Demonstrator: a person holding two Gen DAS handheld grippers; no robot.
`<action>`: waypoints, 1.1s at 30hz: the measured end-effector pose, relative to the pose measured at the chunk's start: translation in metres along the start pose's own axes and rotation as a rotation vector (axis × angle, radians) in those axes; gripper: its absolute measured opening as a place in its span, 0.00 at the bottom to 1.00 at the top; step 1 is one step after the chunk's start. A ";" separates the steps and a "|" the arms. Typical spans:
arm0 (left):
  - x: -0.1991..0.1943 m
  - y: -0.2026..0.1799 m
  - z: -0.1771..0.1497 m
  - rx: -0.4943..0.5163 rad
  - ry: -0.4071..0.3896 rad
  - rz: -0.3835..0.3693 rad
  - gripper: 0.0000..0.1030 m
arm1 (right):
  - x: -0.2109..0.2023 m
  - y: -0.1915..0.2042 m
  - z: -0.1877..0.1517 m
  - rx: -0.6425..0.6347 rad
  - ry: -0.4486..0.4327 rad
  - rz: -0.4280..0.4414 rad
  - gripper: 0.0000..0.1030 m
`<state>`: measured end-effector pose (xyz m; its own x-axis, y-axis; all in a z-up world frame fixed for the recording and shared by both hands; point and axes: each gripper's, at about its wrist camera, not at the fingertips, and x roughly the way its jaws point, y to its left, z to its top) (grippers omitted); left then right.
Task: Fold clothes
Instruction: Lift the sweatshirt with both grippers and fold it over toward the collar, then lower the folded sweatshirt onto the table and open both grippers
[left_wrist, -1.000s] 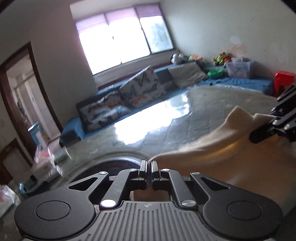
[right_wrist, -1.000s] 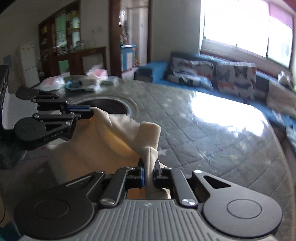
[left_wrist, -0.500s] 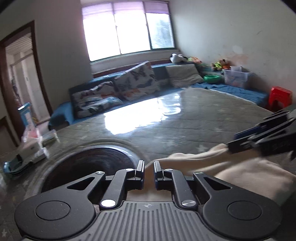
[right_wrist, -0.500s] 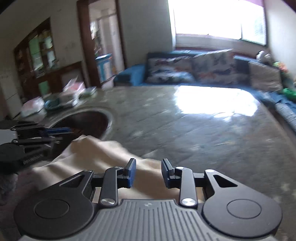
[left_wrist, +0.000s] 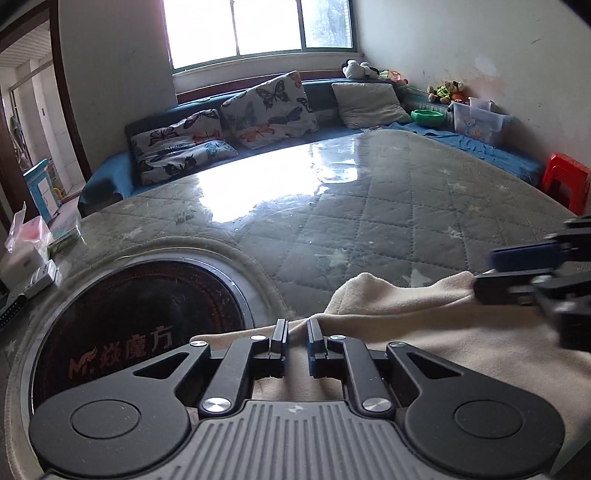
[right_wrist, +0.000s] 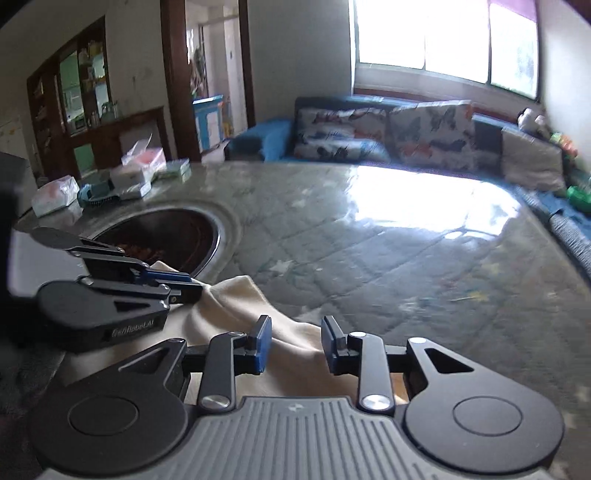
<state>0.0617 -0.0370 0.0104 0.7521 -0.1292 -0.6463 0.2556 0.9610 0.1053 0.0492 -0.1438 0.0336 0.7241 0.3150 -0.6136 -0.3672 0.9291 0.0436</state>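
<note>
A cream fleece garment (left_wrist: 424, 321) lies bunched on the grey quilted table top, also seen in the right wrist view (right_wrist: 236, 314). My left gripper (left_wrist: 295, 334) is open just above its near edge, jaws a little apart with no cloth between them. My right gripper (right_wrist: 295, 332) is open wider over the garment's fold. Each gripper shows in the other's view: the right gripper (left_wrist: 524, 266) at the garment's right end, the left gripper (right_wrist: 184, 282) at its left end.
A round dark cooktop (left_wrist: 140, 314) is set into the table at the left. Packets and boxes (right_wrist: 129, 177) lie at the table's far left edge. A blue sofa with butterfly cushions (left_wrist: 266, 107) runs behind the table. A red stool (left_wrist: 565, 181) stands at right.
Both grippers were shut on the raised garment a second ago. They have opened and let it drop onto the table, and both have come lower.
</note>
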 end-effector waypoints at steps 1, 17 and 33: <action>0.000 0.000 -0.001 0.001 -0.004 0.001 0.11 | -0.009 -0.002 -0.004 -0.003 -0.009 -0.010 0.28; -0.040 0.002 -0.021 -0.004 -0.095 0.054 0.25 | -0.023 -0.034 -0.028 0.058 -0.017 -0.088 0.23; -0.076 -0.058 -0.053 0.173 -0.166 -0.112 0.25 | 0.035 -0.044 0.013 0.130 0.120 0.031 0.16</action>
<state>-0.0424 -0.0702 0.0137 0.7991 -0.2845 -0.5296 0.4323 0.8841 0.1774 0.0980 -0.1716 0.0207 0.6357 0.3259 -0.6997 -0.3040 0.9389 0.1611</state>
